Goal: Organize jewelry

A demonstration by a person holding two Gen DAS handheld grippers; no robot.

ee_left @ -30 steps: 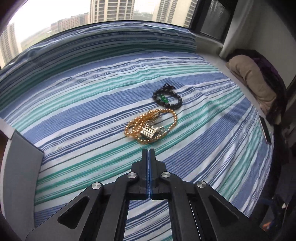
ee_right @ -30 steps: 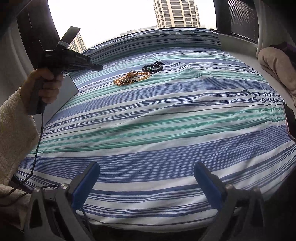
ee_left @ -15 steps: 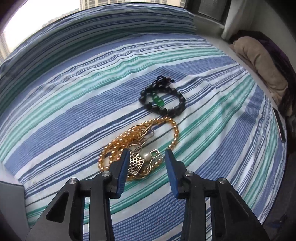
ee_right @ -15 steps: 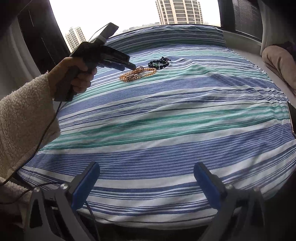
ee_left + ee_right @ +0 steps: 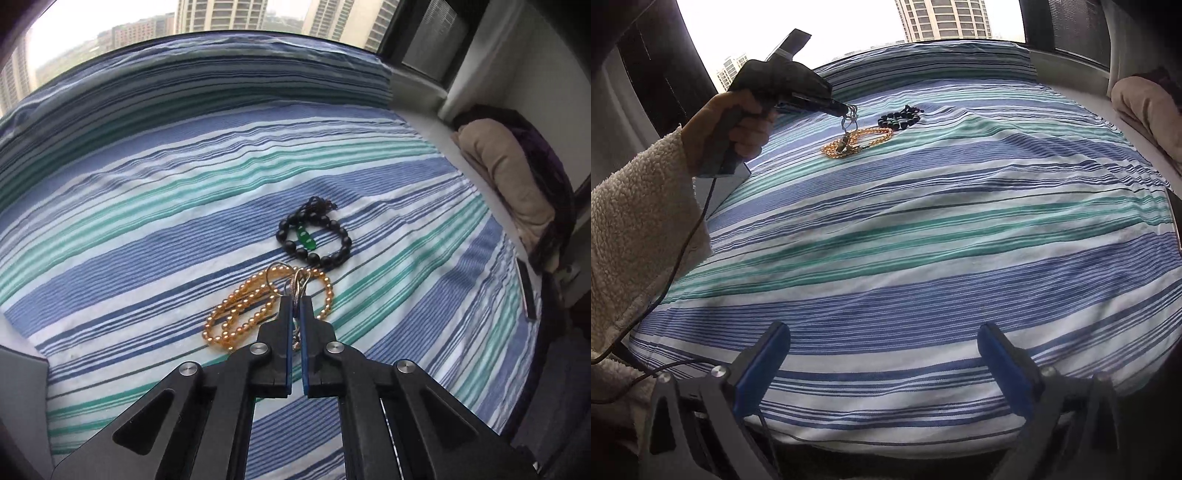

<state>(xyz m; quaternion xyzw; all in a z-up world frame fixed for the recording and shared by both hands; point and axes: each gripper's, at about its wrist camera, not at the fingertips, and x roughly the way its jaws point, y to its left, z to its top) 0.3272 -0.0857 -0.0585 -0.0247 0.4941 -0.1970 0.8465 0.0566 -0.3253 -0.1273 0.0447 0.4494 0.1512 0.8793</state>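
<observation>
- Left gripper point(image 5: 294, 306) clamped on silver jewelry point(image 5: 297, 286), gold bead necklace point(image 5: 236, 314) just beyond its fingertips.
- Right gripper point(image 5: 882, 354) wide open, empty, angled down over striped bedsheet point(image 5: 923, 229).

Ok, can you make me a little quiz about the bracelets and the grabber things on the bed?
1. True or false: the left gripper is pinching a silver metal piece.
2. Which bracelet has a green bead? A) black bead bracelet B) gold bead strand
3. Fill in: the right gripper has its jaws ____ over the striped sheet.

Key
1. True; the piece hangs from its closed tips above the gold beads.
2. A
3. Open, with nothing between them.
</observation>
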